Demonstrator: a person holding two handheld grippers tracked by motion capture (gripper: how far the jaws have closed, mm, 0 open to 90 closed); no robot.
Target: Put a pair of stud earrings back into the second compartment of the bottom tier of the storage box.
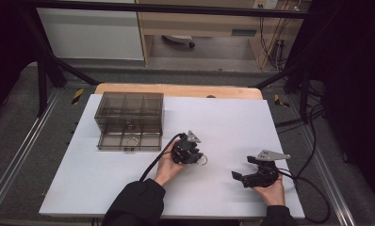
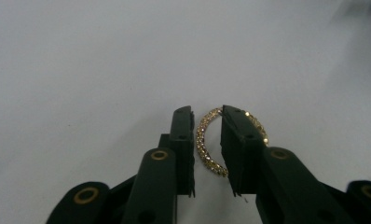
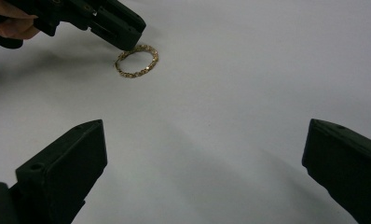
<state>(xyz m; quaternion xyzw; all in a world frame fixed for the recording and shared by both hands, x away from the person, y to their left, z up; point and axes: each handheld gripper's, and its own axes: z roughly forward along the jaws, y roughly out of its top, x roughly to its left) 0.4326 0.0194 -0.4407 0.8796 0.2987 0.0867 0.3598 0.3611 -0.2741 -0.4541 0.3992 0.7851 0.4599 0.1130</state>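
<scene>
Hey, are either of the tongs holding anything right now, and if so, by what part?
Left tongs straddle one side of the gold bracelet lying on the table, gap visible, not yet gripped. Right tongs hold nothing.

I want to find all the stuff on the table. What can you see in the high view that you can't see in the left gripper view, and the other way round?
High view alone: a smoky clear organizer box with compartments near the table's far left, a small ring in its front section, the right gripper with jaws wide apart, and both the person's hands.

Left gripper view alone: the bracelet's tiny sparkling stones, and a stretch of it lying between the nearly closed jaws.

Both: the white table, the left gripper and the gold bracelet.
</scene>
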